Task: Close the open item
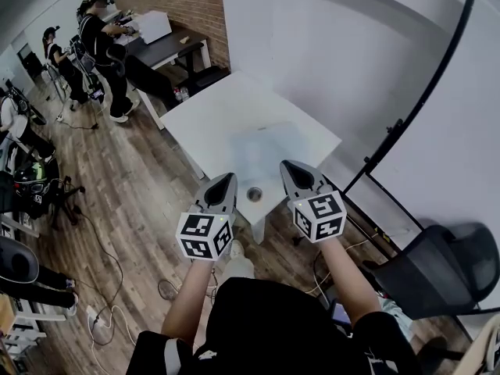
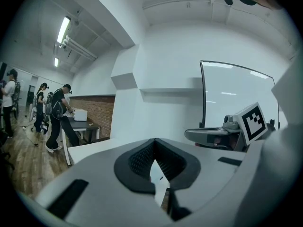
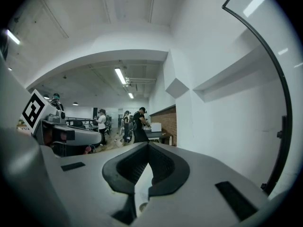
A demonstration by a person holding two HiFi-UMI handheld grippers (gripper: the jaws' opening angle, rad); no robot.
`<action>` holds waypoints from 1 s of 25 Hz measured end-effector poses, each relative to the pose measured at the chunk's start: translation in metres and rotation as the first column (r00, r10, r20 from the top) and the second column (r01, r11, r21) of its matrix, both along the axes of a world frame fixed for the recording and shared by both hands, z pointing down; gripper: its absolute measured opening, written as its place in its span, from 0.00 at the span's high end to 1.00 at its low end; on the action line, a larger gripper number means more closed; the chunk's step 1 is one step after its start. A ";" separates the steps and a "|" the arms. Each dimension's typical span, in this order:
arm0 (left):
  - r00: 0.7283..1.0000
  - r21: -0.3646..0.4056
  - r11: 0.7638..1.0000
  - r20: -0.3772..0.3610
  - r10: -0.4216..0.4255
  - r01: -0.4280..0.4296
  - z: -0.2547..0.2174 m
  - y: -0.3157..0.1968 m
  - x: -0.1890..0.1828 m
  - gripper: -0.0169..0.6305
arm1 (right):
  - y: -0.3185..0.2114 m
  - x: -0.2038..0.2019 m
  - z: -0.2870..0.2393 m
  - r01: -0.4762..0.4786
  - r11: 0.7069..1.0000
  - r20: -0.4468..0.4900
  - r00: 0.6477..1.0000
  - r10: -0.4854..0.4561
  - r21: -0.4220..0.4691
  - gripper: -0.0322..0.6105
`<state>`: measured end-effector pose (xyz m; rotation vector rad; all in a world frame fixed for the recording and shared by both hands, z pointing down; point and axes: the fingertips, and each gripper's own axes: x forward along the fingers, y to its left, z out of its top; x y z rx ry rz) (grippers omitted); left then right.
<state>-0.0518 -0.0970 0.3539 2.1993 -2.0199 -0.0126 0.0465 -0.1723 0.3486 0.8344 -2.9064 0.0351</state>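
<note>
Head view: the left gripper (image 1: 225,183) and right gripper (image 1: 288,168) hang side by side over the near edge of a white table (image 1: 205,116), on either side of a small hole (image 1: 255,194) in its top. Both forearms reach forward from the body, with the marker cubes facing up and the tongs pointing away. Just beyond the tips a pale, flat sheet-like patch (image 1: 269,148) lies mid-table. It is presumably the task's thing, though it is too faint to tell what it is or whether it lies open or shut. Neither gripper touches it, which would fit a reach toward it as well as a hold-off after closing it. Any closing move would call for getting down onto the flat thing from above.

Left gripper view: the left gripper's (image 2: 155,144) tongs are pressed together at the tips and pinch nothing — only table shows through the slit below. It is held about level and looks across the tabletop to the far wall, with the right gripper (image 2: 215,135) just beside it at right.

Right gripper view: the right gripper's (image 3: 148,148) tongs likewise meet at the tips with nothing between them, and the hole shows low in the gap. It is held level too — the left gripper (image 3: 71,135) sits beside it at left, and people (image 3: 135,124) stand at a far desk.
</note>
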 end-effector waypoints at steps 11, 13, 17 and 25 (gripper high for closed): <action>1.000 0.005 1.000 -0.012 -0.016 0.016 0.001 0.015 -0.004 0.96 | 0.013 -0.001 -0.011 0.003 0.999 0.007 1.000 -0.003 0.040 0.89; 1.000 0.009 1.000 -0.016 -0.015 0.015 -0.001 0.018 -0.004 0.96 | 0.015 0.000 -0.014 0.001 0.999 0.009 1.000 -0.001 0.042 0.89; 1.000 0.018 1.000 -0.019 -0.015 0.016 -0.003 0.027 -0.004 0.96 | 0.023 0.002 -0.016 -0.004 0.999 0.020 1.000 0.003 0.037 0.89; 1.000 0.026 0.999 -0.015 -0.019 0.020 -0.004 0.042 -0.010 0.96 | 0.035 0.004 -0.008 -0.019 0.999 0.017 1.000 0.019 0.028 0.89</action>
